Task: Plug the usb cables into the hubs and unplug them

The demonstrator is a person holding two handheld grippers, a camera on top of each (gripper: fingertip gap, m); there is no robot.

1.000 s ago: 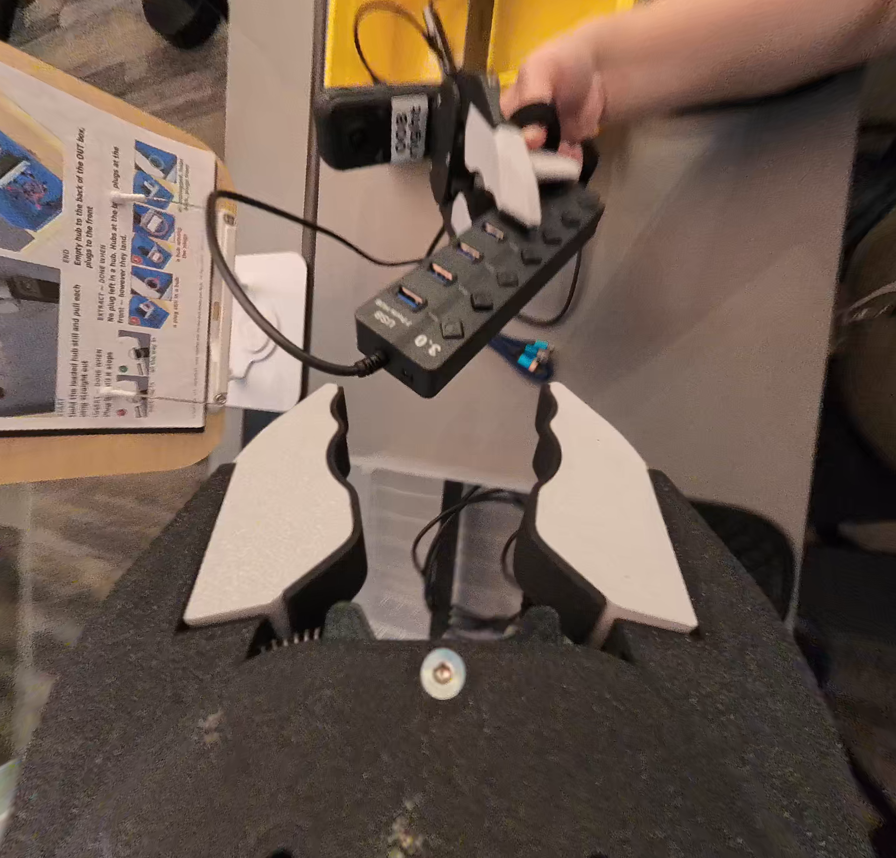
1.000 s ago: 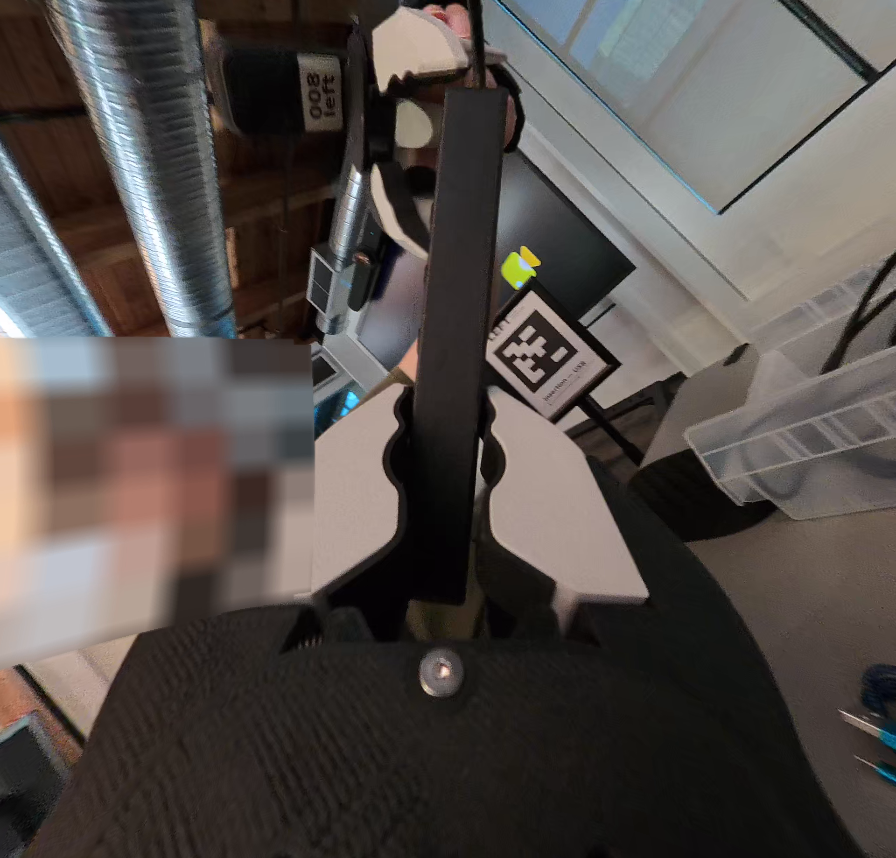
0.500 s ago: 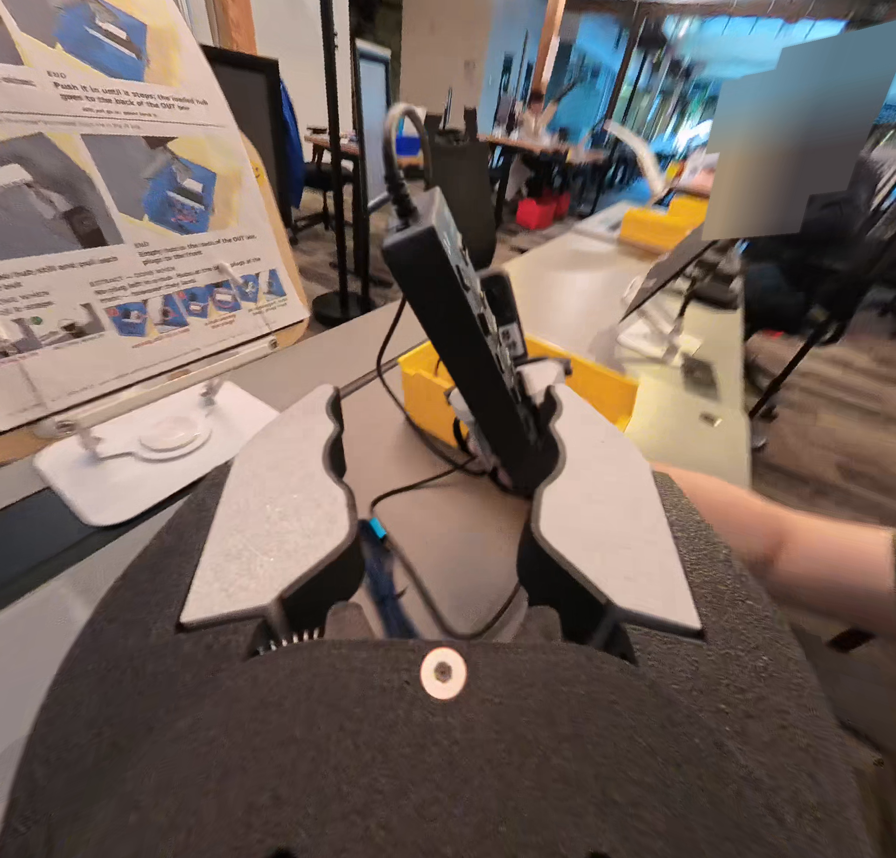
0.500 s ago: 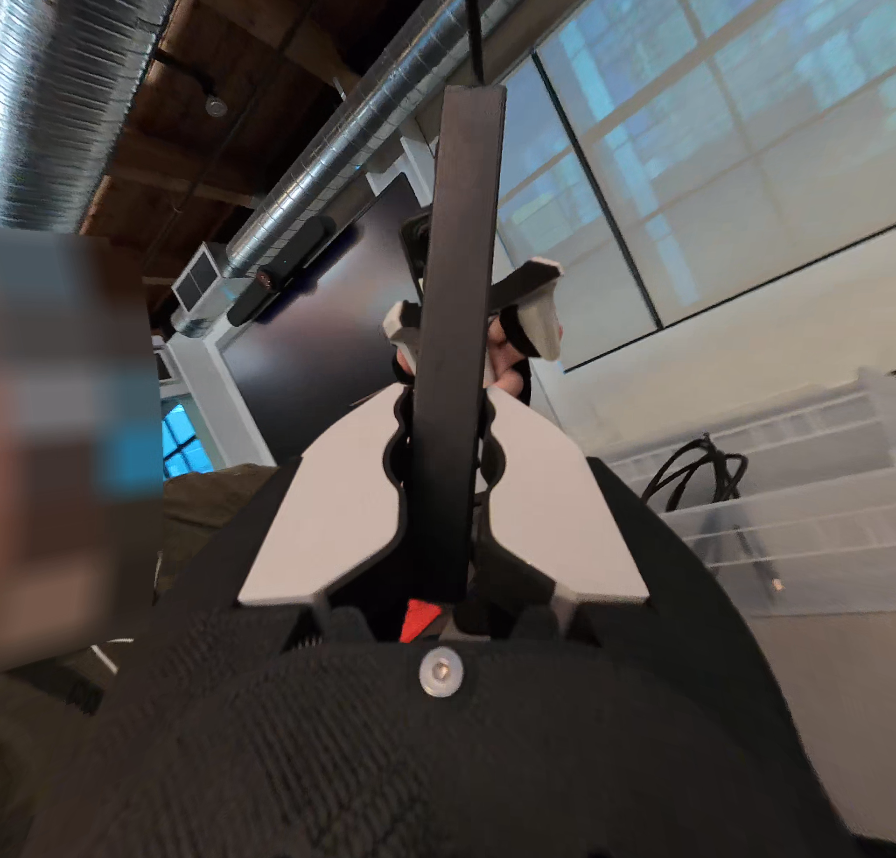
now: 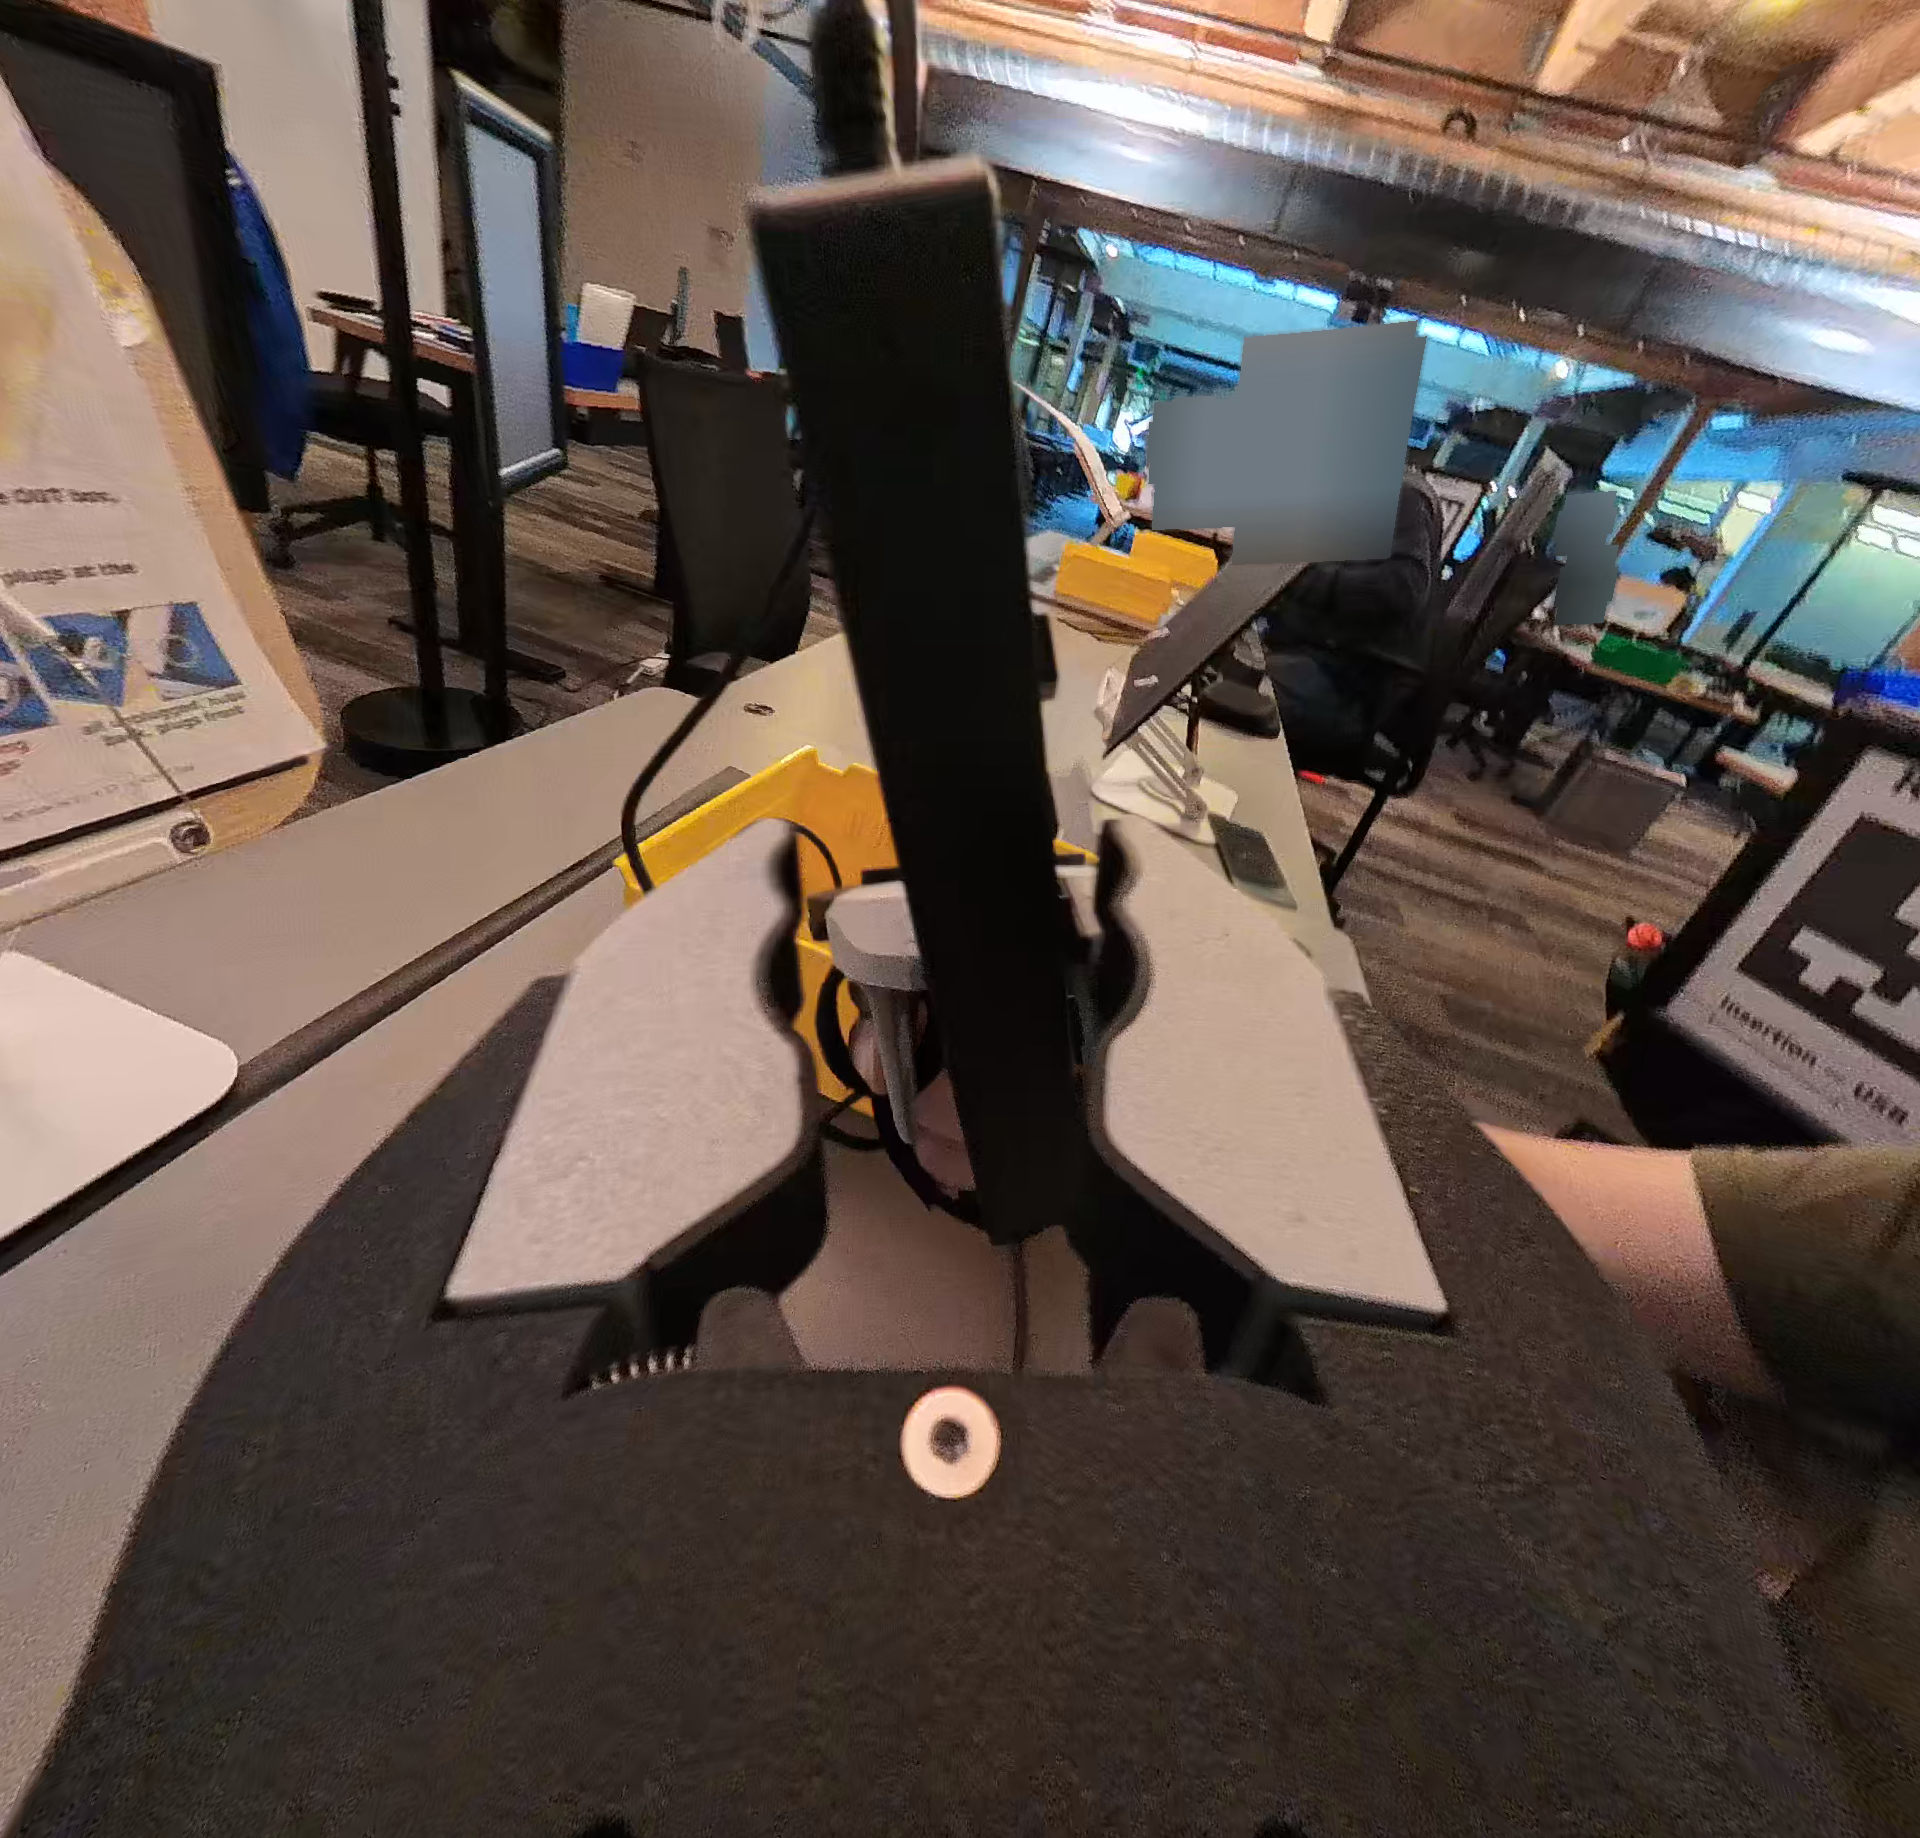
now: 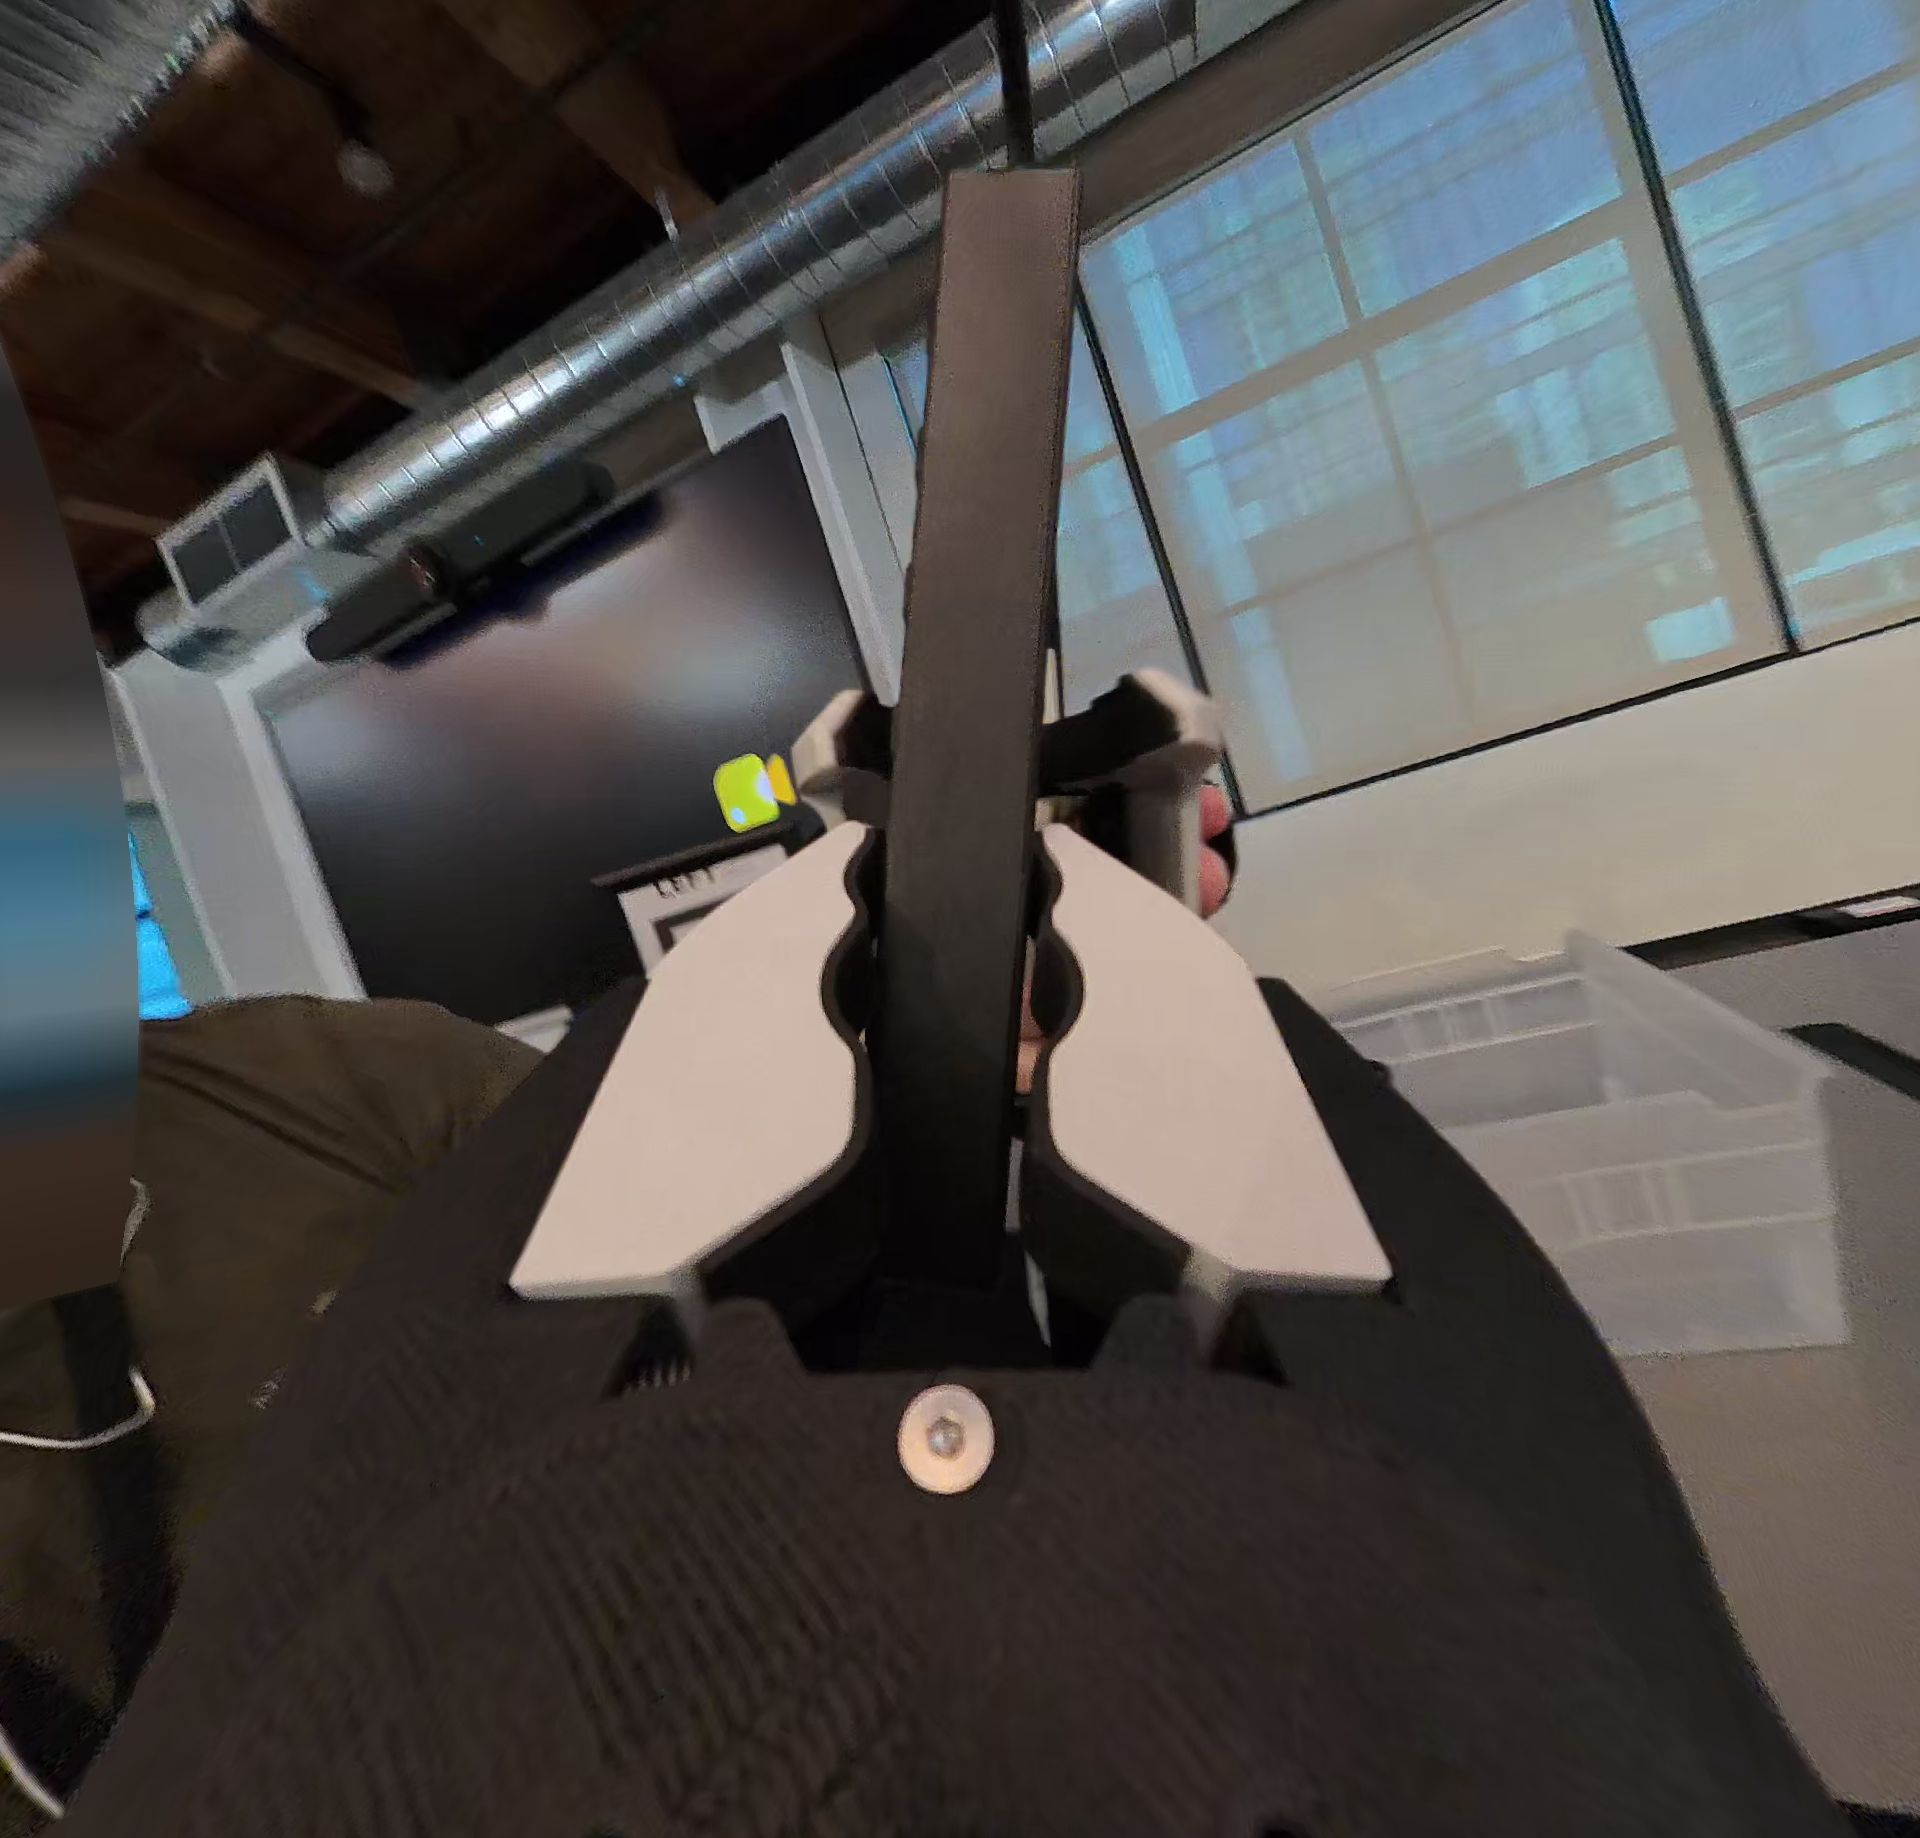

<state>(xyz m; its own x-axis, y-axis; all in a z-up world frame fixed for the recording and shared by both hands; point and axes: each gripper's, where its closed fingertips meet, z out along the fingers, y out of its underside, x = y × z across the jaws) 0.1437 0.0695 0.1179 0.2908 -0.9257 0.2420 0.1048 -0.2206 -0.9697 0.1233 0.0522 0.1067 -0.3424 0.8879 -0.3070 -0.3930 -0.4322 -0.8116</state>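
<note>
Black and upright, the hub (image 6: 971, 708) is pinched in the right gripper (image 6: 951, 957); the left gripper (image 5: 940, 967) brackets it, fingers spread. No cable plug shows at its ports, so plugging seemingly remains.

A long grey table (image 5: 436, 853) runs into an open workshop with dark wood-plank flooring (image 5: 582, 562), black office chairs (image 5: 717, 500) and black floor stands (image 5: 405, 354). Overhead, a ribbed silver air duct (image 6: 644, 334) crosses a brown timber ceiling (image 6: 343, 53). Large gridded windows (image 6: 1455, 386) glow pale blue beside a big dark wall screen (image 6: 540, 749).
</note>
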